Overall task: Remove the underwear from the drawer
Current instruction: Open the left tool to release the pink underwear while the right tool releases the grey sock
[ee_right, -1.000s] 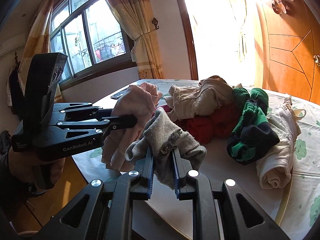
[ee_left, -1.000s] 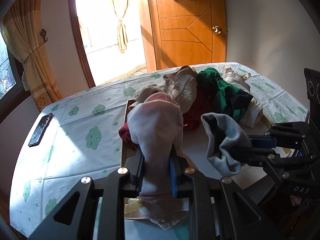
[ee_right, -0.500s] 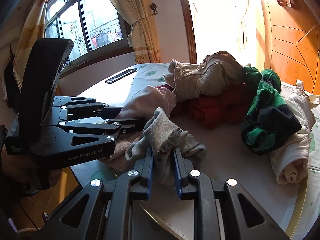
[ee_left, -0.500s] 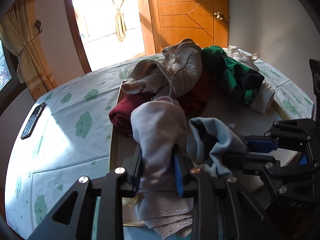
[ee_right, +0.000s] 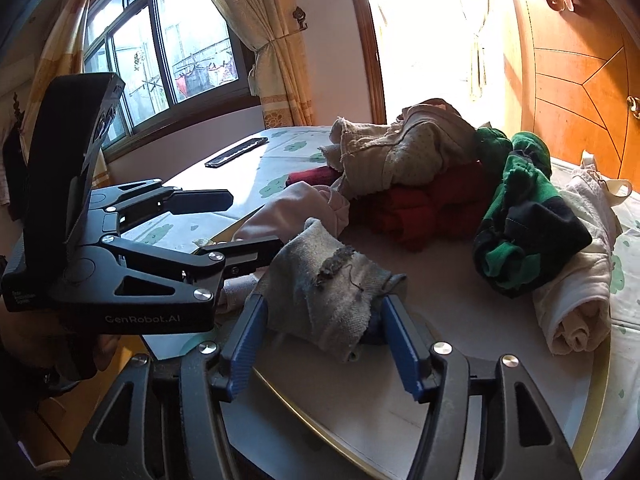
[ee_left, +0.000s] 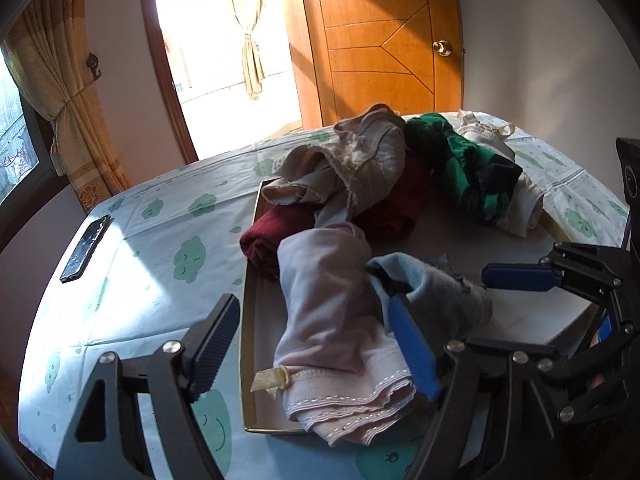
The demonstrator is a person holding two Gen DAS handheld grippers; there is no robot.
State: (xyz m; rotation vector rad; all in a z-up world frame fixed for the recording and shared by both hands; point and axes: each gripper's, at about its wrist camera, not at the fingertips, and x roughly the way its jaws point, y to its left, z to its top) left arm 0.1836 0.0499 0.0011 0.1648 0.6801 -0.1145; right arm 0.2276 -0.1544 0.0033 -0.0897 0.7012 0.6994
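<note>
A pink pair of underwear (ee_left: 332, 312) lies slumped over the front rim of the shallow drawer (ee_left: 247, 320) on the table. My left gripper (ee_left: 316, 344) straddles it with jaws opening, and the pads no longer squeeze it. Beside it a grey pair of underwear (ee_right: 332, 288) rests on the drawer's white floor (ee_right: 448, 344). My right gripper (ee_right: 326, 340) has it between its blue pads, jaws opening and loose around it. In the left wrist view the right gripper (ee_left: 492, 312) comes in from the right. In the right wrist view the left gripper (ee_right: 240, 224) comes in from the left.
Further back in the drawer lie a beige garment (ee_left: 360, 160), a dark red roll (ee_left: 264, 240), a green-and-black piece (ee_left: 472, 176) and a white roll (ee_right: 576, 300). A phone (ee_left: 84, 248) lies on the cloud-print tablecloth (ee_left: 160, 280) at the left. A wooden door and a window stand behind.
Both grippers went from shut on their garments to open. The pink and grey underwear sank and now lie at the drawer's front.
</note>
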